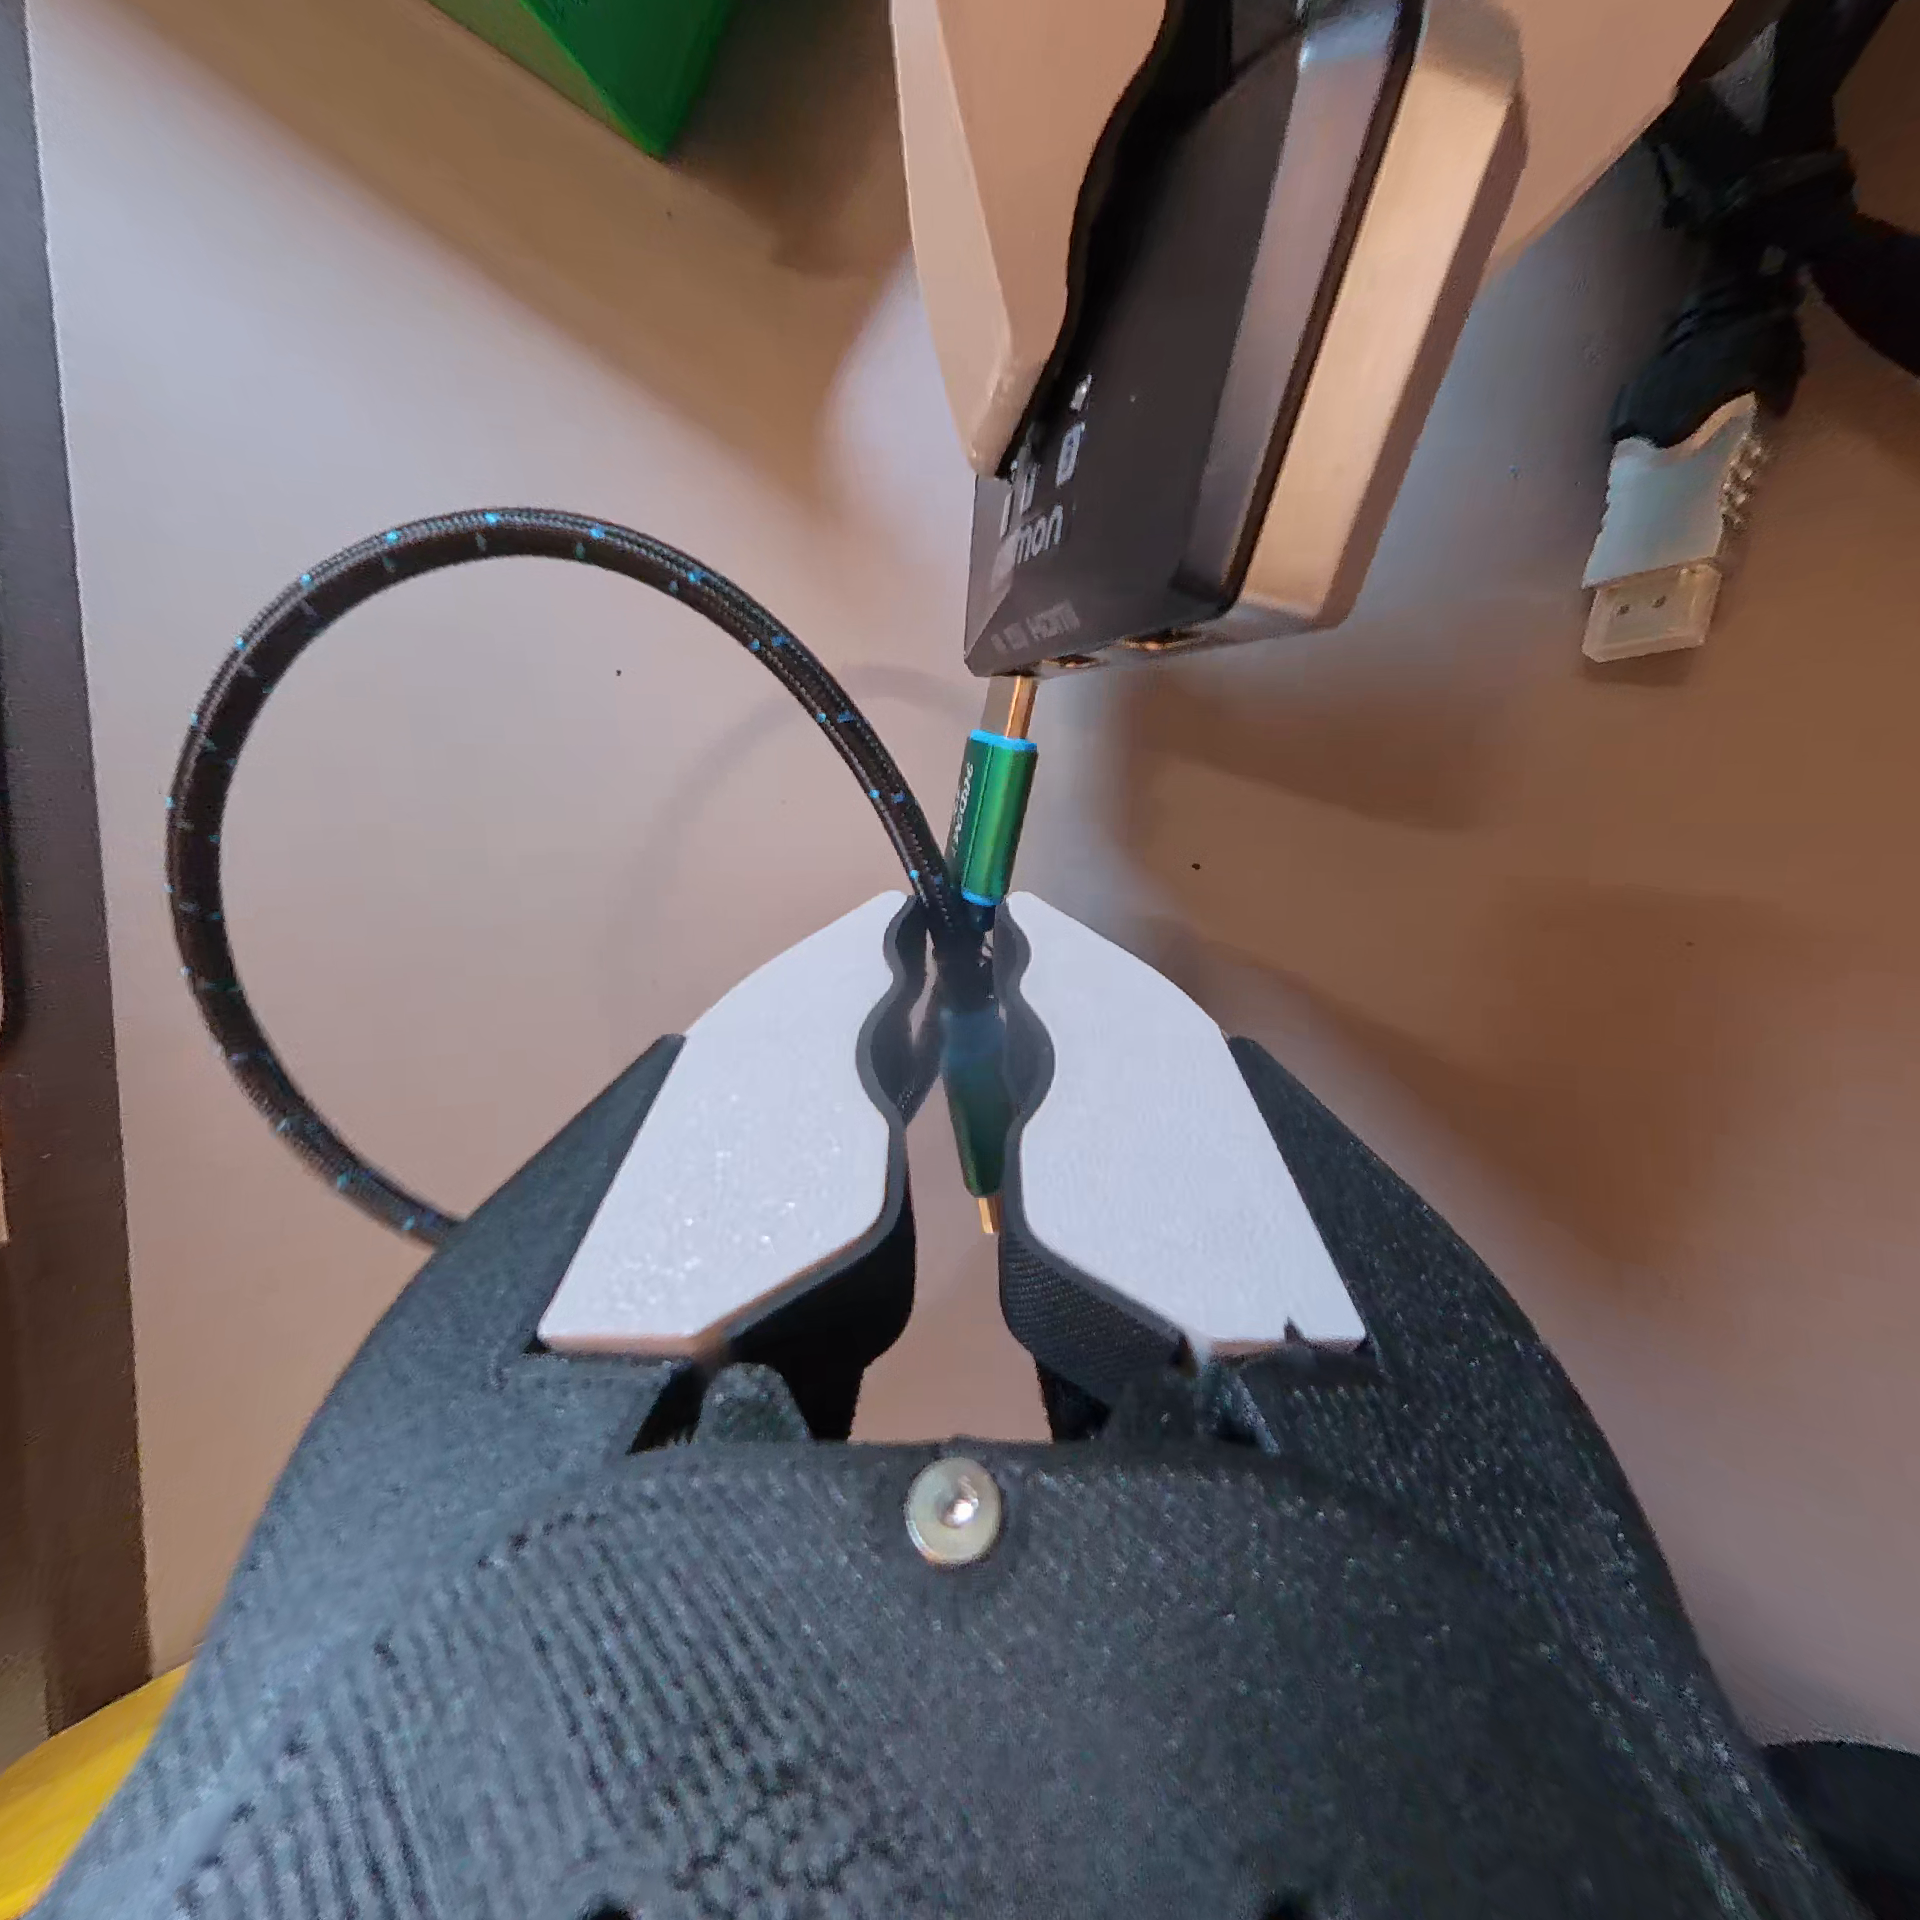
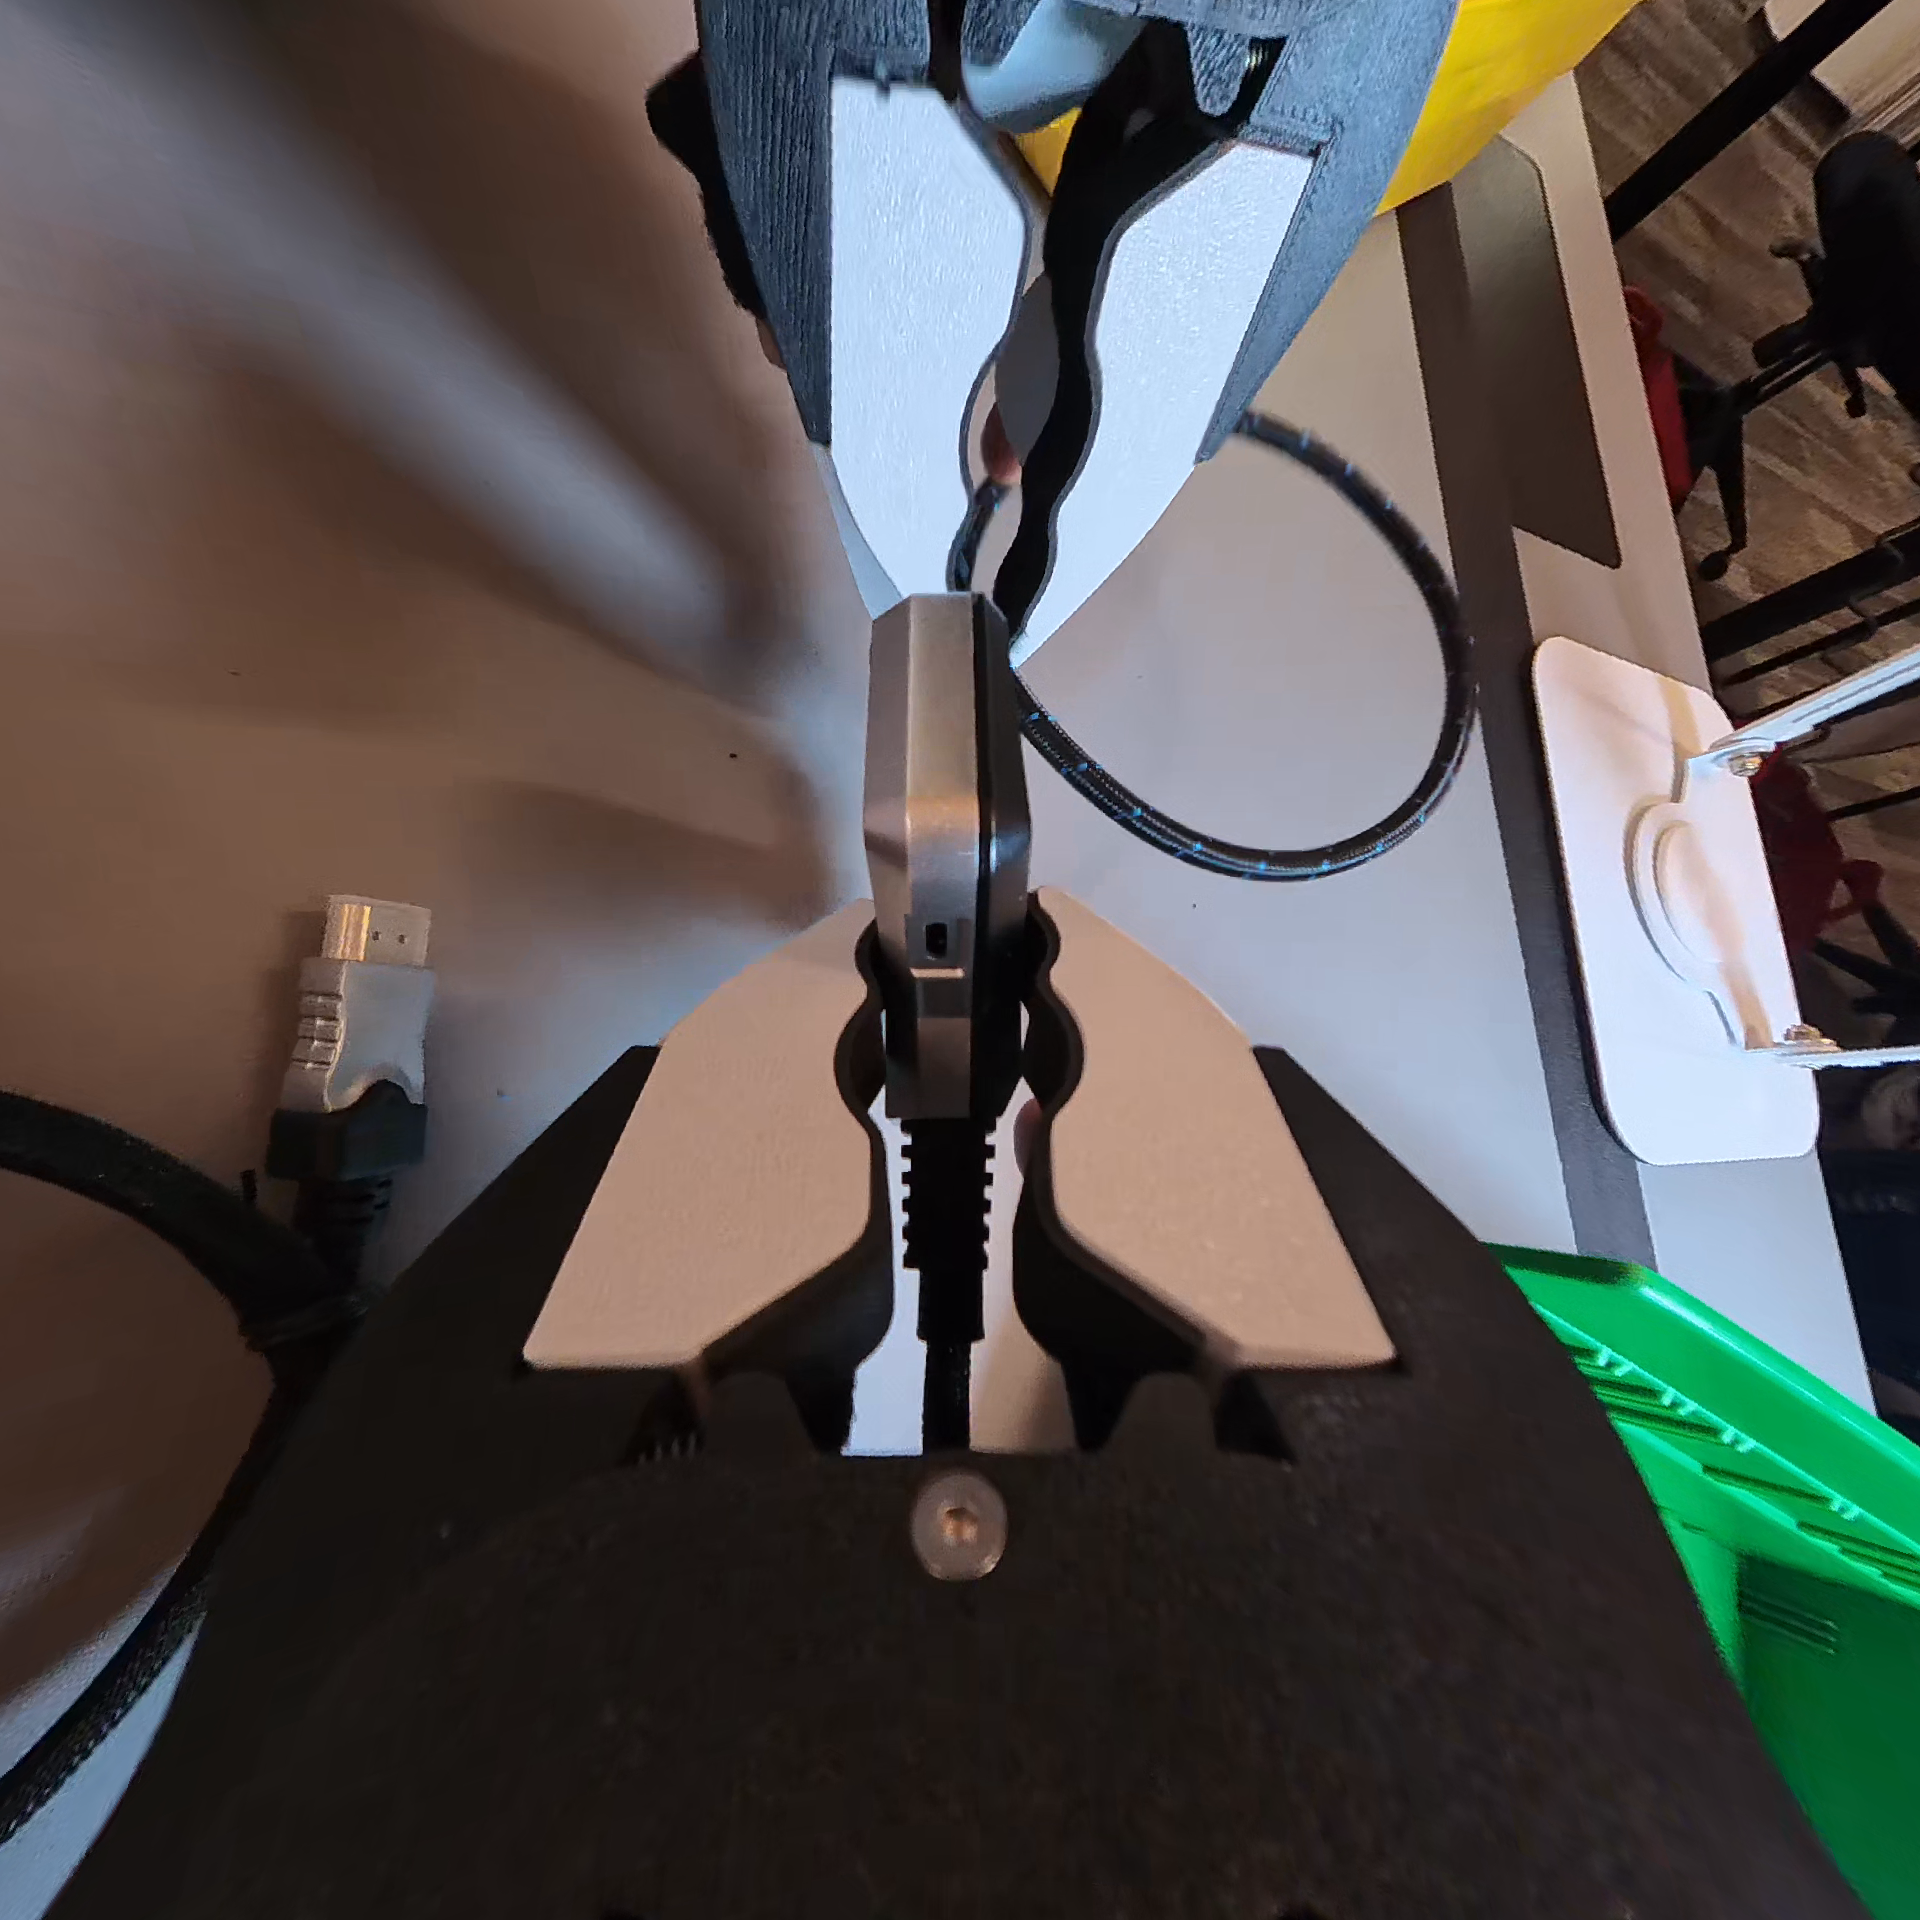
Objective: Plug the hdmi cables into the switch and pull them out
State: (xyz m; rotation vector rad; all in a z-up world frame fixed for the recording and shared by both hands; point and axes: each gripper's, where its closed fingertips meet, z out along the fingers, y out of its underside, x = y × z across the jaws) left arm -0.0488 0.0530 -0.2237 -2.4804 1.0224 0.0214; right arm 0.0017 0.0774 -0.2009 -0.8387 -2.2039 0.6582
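My left gripper (image 1: 961,935) pinches the green plug (image 1: 992,821) by its stiff metal shell, tip at the light switch (image 1: 1195,436) clamped in my right gripper (image 2: 951,997), the braided cable (image 1: 270,831) looping springily left.

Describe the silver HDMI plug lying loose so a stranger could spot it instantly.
Start at the pale table. In the right wrist view, left of the right gripper clamping the switch, the silver HDMI plug lies untouched. Unlike the green-shelled plug, it is grey-silver with a ridged grip.
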